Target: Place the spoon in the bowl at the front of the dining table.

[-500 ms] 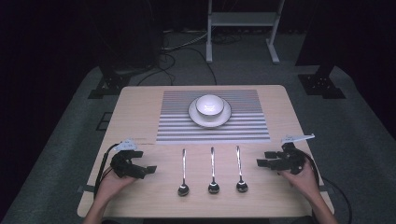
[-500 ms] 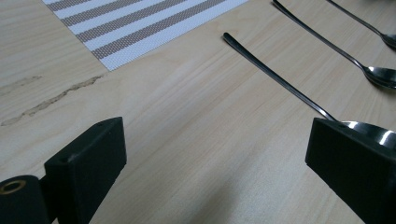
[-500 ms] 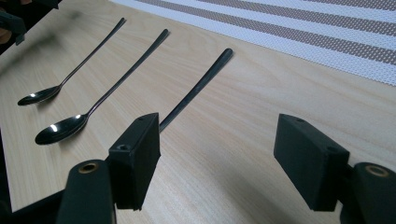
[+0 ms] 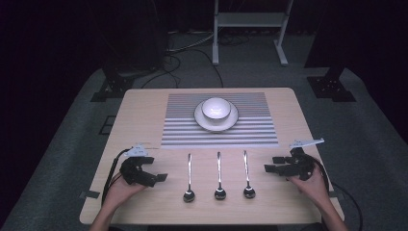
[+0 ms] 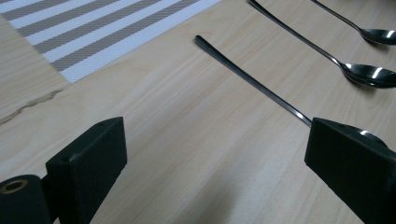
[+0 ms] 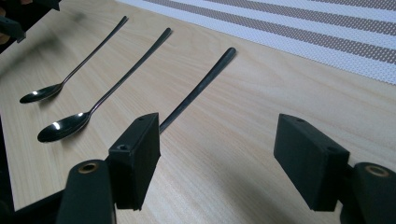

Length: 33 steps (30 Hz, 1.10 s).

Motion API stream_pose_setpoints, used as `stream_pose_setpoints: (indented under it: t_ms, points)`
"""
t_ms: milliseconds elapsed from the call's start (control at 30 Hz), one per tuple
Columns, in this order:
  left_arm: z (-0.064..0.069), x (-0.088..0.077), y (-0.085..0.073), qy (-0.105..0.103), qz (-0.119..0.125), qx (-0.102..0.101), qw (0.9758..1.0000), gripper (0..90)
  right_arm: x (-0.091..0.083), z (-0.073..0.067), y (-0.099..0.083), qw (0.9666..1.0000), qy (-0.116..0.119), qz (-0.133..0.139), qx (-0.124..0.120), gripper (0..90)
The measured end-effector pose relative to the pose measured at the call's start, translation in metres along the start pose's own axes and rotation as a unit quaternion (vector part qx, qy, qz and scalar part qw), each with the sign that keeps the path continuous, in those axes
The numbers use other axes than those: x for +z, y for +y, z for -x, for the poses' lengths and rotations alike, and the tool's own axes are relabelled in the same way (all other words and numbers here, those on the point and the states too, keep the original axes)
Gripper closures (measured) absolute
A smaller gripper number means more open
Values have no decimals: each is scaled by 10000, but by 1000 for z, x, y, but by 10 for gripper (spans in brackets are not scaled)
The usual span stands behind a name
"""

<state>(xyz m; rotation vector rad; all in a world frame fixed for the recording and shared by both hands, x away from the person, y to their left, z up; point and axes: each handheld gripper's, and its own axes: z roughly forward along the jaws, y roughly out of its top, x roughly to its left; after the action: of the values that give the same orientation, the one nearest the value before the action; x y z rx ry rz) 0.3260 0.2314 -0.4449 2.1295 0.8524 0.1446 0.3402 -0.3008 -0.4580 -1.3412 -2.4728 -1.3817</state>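
Both grippers sit wide open and empty, left gripper (image 4: 161, 177) at lower left, right gripper (image 4: 269, 167) at lower right, flanking three spoons (image 4: 219, 176) lying side by side at bottom centre.

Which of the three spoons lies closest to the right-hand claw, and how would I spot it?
Start at the striped placemat; three spoons lie side by side on the bare wood below it. The rightmost spoon is yours, the one nearest the right claw.
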Motion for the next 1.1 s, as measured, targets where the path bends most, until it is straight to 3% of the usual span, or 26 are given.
stream_pose_setpoints:
  t_ms: [133,500,567,833,967,1067,1100]
  points:
    - [4,3,2,-108,-25,33,9999,50,1,-1,1,10000,2,11,14,300]
    - [30,16,12,-533,-144,372,9978,127,1,-4,2,10000,-10,-24,-47,298]
    - [38,20,14,-654,-226,519,9963,148,1,-4,2,10000,-9,-18,-56,299]
    - [51,26,17,-907,-303,738,9927,241,2,-5,3,10000,17,-27,-74,299]
    - [58,29,18,-1037,-391,927,9895,325,3,-6,3,10000,30,-42,-80,299]
    - [60,31,18,-1150,-407,940,9881,396,4,-8,3,9999,35,-79,-103,299]
    - [62,32,18,-1220,-460,1024,9862,428,4,-8,3,9999,41,-74,-117,299]
